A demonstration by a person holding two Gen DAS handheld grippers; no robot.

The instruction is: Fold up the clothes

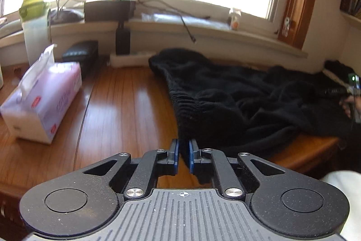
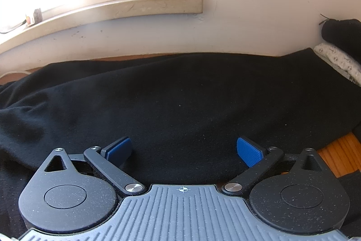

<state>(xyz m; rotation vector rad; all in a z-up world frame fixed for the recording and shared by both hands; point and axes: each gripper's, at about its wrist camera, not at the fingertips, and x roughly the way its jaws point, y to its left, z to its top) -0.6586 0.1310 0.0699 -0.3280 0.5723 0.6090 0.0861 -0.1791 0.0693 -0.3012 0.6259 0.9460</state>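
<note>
Left gripper: jaws nearly together, blue pads pinching a narrow fold of the black garment's ribbed edge.
Right gripper: jaws spread wide, hovering low over the dark cloth, nothing between the pads.
Black garment: lies rumpled across the right part of the wooden surface, its gathered waistband running toward the left gripper; in the right wrist view it fills the middle of the frame, reaching the wall.
Tissue box: on the surface, left of the garment, well apart from it.
Bottle: green-capped, behind the tissue box near the windowsill.
</note>
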